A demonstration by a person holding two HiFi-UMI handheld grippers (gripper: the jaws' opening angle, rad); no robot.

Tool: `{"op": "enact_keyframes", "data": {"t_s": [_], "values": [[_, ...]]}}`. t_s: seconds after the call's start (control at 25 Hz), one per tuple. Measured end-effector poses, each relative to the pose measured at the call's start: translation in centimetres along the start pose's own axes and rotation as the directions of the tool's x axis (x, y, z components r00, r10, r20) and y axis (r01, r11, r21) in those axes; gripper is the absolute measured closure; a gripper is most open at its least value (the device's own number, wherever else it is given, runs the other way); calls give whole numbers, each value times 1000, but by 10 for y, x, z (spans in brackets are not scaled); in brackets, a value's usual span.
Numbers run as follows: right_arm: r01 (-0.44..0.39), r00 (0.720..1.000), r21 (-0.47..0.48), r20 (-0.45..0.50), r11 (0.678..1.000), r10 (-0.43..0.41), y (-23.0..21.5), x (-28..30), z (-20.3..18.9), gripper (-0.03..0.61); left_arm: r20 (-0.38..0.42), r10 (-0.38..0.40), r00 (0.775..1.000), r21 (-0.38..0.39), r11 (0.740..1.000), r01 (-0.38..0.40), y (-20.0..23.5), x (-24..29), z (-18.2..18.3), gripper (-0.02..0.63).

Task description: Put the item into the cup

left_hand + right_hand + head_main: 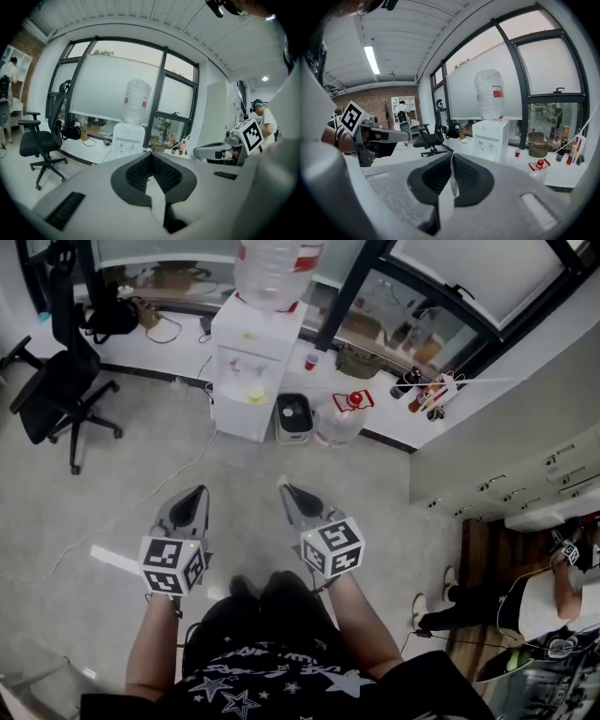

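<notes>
Above the floor [122,512], left tool [195,498] and right tool [289,491] hung clenched on nothing, item and cup nowhere in sight. Task looked unstarted; the next move called for finding them.

Left tongs [151,156] matt plastic; floor [122,493] glossy.

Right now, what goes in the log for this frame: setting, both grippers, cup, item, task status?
setting: office; water dispenser ahead, office chair to the left
left gripper: shut, nothing between the jaws
right gripper: shut, nothing between the jaws
cup: small red cup just right of the dispenser; unclear whether it is the task's cup
item: none identifiable
status: not begun, both grippers held out over the floor
</notes>
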State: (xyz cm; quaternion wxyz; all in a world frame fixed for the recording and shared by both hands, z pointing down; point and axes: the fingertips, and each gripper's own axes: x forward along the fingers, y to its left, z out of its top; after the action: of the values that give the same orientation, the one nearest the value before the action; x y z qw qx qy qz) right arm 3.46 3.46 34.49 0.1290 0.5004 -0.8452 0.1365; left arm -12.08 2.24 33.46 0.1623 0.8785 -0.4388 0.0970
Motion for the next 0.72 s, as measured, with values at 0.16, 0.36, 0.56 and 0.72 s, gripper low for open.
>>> {"op": "enact_keyframes", "data": {"t_s": [0.16, 0.36, 0.56, 0.72], "values": [[16, 1000, 12, -10, 1000, -16, -21, 19, -6, 578, -12, -6, 1000, 6, 1000, 6, 11, 21, -2, 621], [10, 1000, 29, 0, 1000, -10, -50, 51, -3, 578, -14, 10, 1000, 3, 1000, -10, 26, 47, 4, 621], [-31, 1000, 25, 3, 999, 31, -85, 94, 10, 578, -24, 53, 998, -3, 999, -53, 43, 88, 12, 621], [-64, 998, 31, -23, 997, 65, -126, 129, 16, 579, -64, 73, 995, -13, 997, -74, 50, 132, 17, 621]]}}
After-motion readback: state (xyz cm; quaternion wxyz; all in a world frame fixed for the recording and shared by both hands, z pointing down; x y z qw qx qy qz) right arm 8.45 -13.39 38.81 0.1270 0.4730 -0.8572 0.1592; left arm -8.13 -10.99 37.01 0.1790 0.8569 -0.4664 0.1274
